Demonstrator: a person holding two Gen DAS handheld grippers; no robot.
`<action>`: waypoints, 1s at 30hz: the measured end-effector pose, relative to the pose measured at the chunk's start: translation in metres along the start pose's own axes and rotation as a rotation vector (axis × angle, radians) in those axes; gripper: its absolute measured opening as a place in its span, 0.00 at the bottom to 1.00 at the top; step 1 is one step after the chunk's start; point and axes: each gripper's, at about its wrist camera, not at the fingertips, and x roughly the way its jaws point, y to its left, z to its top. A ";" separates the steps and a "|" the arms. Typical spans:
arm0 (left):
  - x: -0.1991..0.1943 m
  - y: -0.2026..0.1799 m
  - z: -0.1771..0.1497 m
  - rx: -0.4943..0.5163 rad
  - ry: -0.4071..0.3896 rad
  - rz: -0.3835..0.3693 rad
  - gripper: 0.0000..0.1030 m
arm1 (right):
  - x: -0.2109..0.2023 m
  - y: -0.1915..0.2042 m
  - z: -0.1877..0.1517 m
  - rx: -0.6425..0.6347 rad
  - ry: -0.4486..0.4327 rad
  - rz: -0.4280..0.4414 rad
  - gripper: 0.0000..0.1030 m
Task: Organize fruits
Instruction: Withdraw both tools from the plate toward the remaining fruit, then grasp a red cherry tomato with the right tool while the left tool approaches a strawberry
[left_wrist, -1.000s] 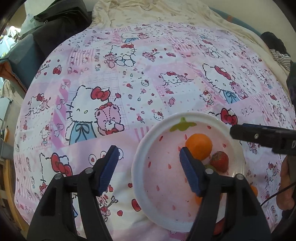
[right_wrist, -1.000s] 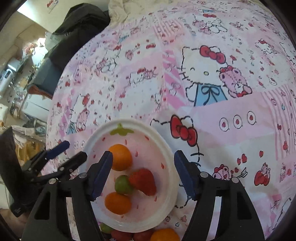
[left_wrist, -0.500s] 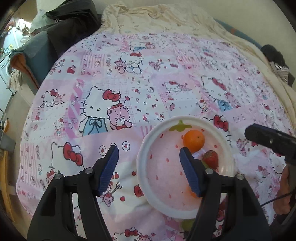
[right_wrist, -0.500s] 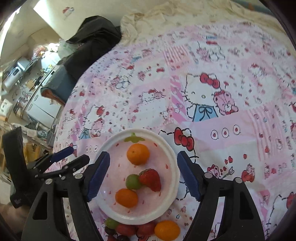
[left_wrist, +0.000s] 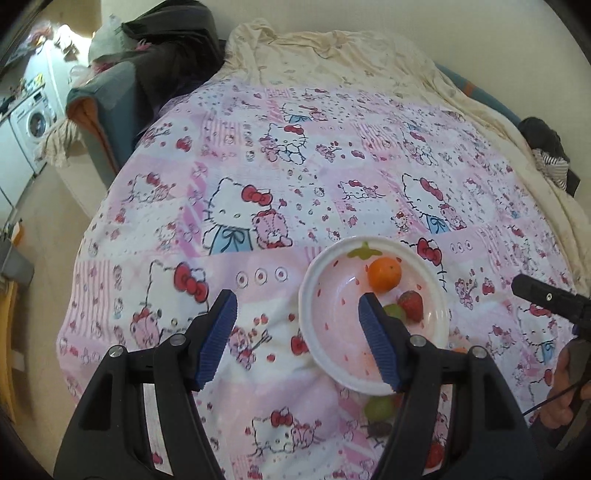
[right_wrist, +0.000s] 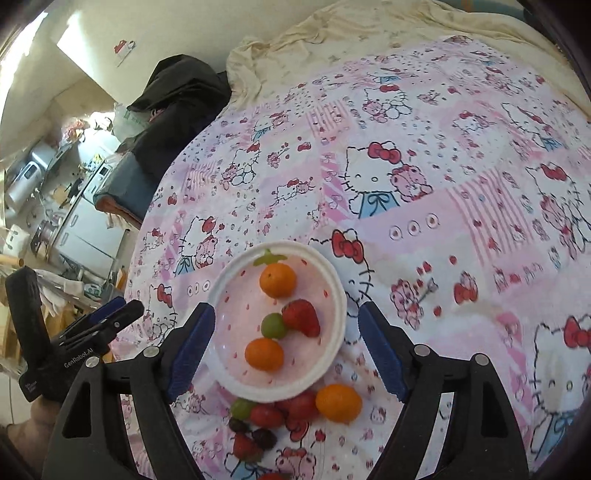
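A white plate with a pink strawberry print lies on the Hello Kitty bedsheet. On it are two oranges, a green grape and a strawberry. Loose fruit lies in front of the plate: an orange, strawberries, a green grape and dark grapes. My right gripper is open and empty, high above the plate. My left gripper is open and empty above the plate's left side; it also shows in the right wrist view.
The pink patterned sheet covers the bed, with a cream blanket at the far end. Dark clothes and a grey chair stand beyond the left edge. The bed drops to the floor on the left.
Both grippers have risen and pulled back from the plate, which now looks smaller. The loose fruit in front of the plate has come into view. Both stay open.
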 end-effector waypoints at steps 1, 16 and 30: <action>-0.005 0.003 -0.002 -0.011 -0.003 0.002 0.63 | -0.004 0.000 -0.004 0.006 -0.002 -0.001 0.80; -0.034 0.006 -0.055 -0.014 0.016 0.054 0.63 | -0.034 0.001 -0.054 0.025 0.022 -0.053 0.80; -0.029 -0.003 -0.081 -0.065 0.077 0.019 0.63 | 0.021 0.041 -0.142 -0.287 0.349 -0.132 0.73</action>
